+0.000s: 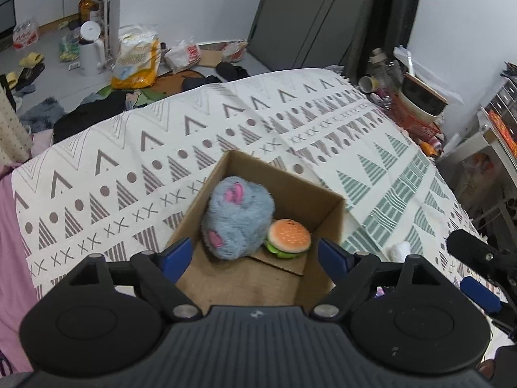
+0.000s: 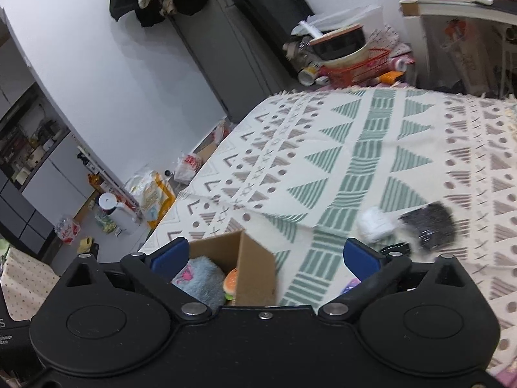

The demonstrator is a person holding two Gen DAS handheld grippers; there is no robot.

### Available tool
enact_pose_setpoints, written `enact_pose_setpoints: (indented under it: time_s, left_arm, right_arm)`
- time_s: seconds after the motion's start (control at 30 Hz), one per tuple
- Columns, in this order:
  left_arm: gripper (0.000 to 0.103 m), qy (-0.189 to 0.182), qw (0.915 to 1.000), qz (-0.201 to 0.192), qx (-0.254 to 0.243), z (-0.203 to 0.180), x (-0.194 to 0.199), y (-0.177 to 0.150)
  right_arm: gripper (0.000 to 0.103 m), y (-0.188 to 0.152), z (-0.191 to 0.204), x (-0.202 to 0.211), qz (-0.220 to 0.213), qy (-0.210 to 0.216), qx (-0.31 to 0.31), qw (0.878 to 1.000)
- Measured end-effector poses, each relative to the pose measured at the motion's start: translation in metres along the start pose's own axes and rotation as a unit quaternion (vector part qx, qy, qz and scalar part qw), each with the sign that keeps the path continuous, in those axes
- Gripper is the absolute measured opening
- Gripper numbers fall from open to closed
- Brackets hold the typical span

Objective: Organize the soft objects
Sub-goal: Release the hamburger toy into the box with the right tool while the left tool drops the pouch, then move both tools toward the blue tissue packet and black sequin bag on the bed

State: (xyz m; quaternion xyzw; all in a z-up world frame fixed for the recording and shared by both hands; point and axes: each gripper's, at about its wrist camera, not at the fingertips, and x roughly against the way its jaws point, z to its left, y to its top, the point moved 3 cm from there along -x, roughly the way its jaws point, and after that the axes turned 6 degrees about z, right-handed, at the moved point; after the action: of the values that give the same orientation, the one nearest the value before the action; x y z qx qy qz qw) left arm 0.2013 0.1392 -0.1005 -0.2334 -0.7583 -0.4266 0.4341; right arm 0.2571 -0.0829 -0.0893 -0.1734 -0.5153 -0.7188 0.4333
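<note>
A cardboard box (image 1: 326, 216) on a patterned bedspread (image 1: 129, 161) already holds a blue plush toy (image 1: 237, 221) and a toy burger (image 1: 288, 237). A black-and-white soft toy (image 2: 407, 223), blurred, lies outside, ahead of the right gripper (image 2: 265, 255). The left gripper (image 1: 255, 255) hangs above the box. Both grippers' fingers are spread, holding nothing.

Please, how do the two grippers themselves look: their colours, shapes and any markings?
Both are alike. The left gripper and the right gripper have a black ribbed body, two round black housings, black link arms with silver pivot pins, and blue fingertips. The left has a small pale emblem at its centre; the right has a screw.
</note>
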Motion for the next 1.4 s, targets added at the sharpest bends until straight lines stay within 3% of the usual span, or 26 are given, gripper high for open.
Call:
enact_pose_setpoints:
  time_s: [0.33,0.8,1.4]
  left_arm:
    - [0.102,-0.019,0.9990,-0.022,-0.035,-0.036,0.024,-0.008]
    - [0.102,-0.039,0.9955,-0.057,-0.065,-0.081,0.044,-0.023]
    - [0.102,-0.042,0.9916,-0.016,-0.121,-0.133,0.018,-0.054]
  right_arm:
    - [0.103,0.017,-0.040,0.041,-0.021,-0.010,-0.014,1.000]
    - [0.103,0.022,-0.087,0.068,-0.022,-0.016,0.002,1.000]
    - [0.103,0.017,-0.132,0.057,-0.013,-0.004,0.025,1.000]
